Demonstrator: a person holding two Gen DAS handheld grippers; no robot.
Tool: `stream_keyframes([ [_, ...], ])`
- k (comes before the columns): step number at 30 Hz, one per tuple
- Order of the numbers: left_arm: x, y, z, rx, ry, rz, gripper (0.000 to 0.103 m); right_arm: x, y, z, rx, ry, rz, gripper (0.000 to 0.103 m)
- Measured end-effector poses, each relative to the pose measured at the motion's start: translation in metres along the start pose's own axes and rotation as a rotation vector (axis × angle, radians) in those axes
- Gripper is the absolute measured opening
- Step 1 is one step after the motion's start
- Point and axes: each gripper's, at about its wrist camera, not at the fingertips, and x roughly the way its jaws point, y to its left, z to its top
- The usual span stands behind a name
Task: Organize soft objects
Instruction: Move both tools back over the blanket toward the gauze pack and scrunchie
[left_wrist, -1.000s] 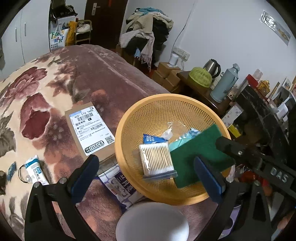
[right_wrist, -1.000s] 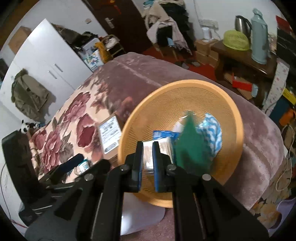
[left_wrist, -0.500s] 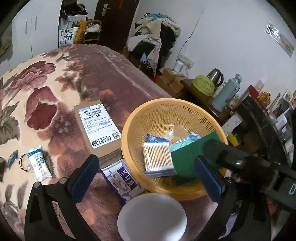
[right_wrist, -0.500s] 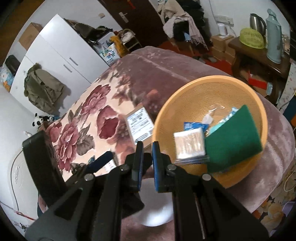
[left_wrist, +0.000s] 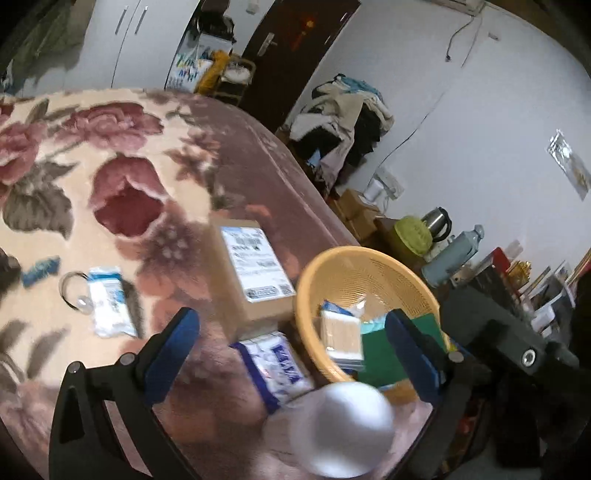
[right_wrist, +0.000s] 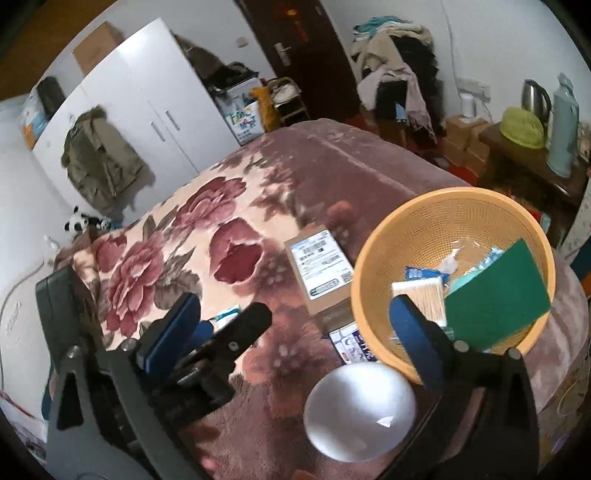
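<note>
Green pad (right_wrist: 496, 295) leaned inside the basket (right_wrist: 436, 206) at the bed's (right_wrist: 332, 147) right edge, over a swab pack (right_wrist: 421, 291) and wrappers. Box (right_wrist: 319, 267) touched the basket's left rim; tissue pack (left_wrist: 275, 363) and white bowl (right_wrist: 360, 410) sat just in front. Left gripper (left_wrist: 295, 354) and right gripper (right_wrist: 295, 328) hovered, fingers spread, empty; pad beside the right finger.
</note>
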Motion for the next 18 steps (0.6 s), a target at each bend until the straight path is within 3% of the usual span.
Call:
stream_keyframes([
  [5, -0.021, 0.025, -0.003, 0.055, 0.001, 0.075, 0.102, 0.014, 0.025, -0.013, -0.054, 0.001, 0.006, 0.103],
  [8, -0.032, 0.056, -0.009, 0.045, 0.020, 0.138, 0.102, 0.014, 0.043, -0.025, -0.110, -0.051, 0.035, 0.103],
  [14, -0.060, 0.135, -0.025, 0.009, 0.003, 0.292, 0.102, -0.004, 0.070, -0.059, -0.185, -0.276, 0.293, 0.103],
  [18, -0.080, 0.185, -0.034, -0.049, -0.002, 0.344, 0.102, 0.015, 0.092, -0.075, -0.213, -0.214, 0.346, 0.103],
])
